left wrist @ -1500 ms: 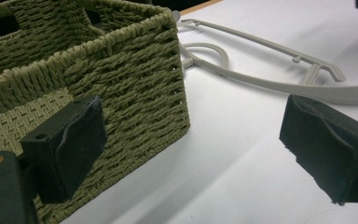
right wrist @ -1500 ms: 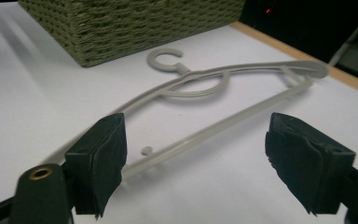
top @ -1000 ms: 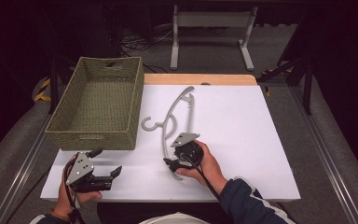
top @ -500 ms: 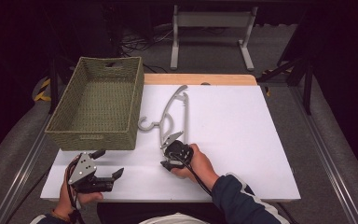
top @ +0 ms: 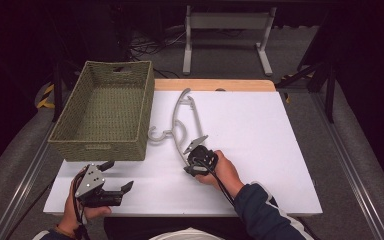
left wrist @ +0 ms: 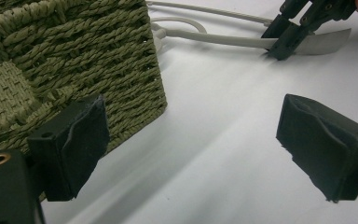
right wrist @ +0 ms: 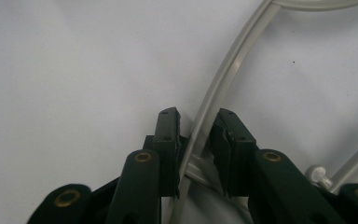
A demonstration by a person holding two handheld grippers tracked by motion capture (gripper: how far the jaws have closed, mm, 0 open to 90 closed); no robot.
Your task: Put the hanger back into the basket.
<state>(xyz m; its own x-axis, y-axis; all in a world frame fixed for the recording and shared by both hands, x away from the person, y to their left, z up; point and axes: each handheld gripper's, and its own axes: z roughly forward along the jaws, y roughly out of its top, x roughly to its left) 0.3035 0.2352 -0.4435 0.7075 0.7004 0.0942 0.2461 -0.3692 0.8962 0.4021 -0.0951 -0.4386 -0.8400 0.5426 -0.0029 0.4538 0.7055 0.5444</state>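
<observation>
High view. We find the right gripper (top: 192,161) clamped on the near arm of a pale grey clothes hanger (top: 176,122), which lies flat on the white tabletop (top: 260,145). The rest of the hanger stretches away ahead of this gripper, with its hook curling toward the woven basket (top: 105,112) on the gripper's left. We judge the grip at the hanger's end to be chosen so that the whole piece can be dragged or lifted from one point. The left gripper (top: 115,177) rests near the tabletop's front edge, released and empty. The basket's near wall stands just ahead of it, and the hanger is well off to its right.

Left gripper view. The left gripper's two pads (left wrist: 74,140) stand wide apart with bare tabletop (left wrist: 205,154) between them. The basket (left wrist: 74,60) corner stands just ahead of its left jaw. Far ahead to the right we see the right gripper (left wrist: 286,37) closed over the hanger (left wrist: 223,41). We judge the left gripper to be parked clear, waiting.

Right gripper view. The hanger's arm (right wrist: 219,91) passes straight between the right gripper's (right wrist: 198,135) jaws, which press on it from both sides. The arm runs forward and curves off to the right. The bar sits deep between the pads, so the hold looks secure.
</observation>
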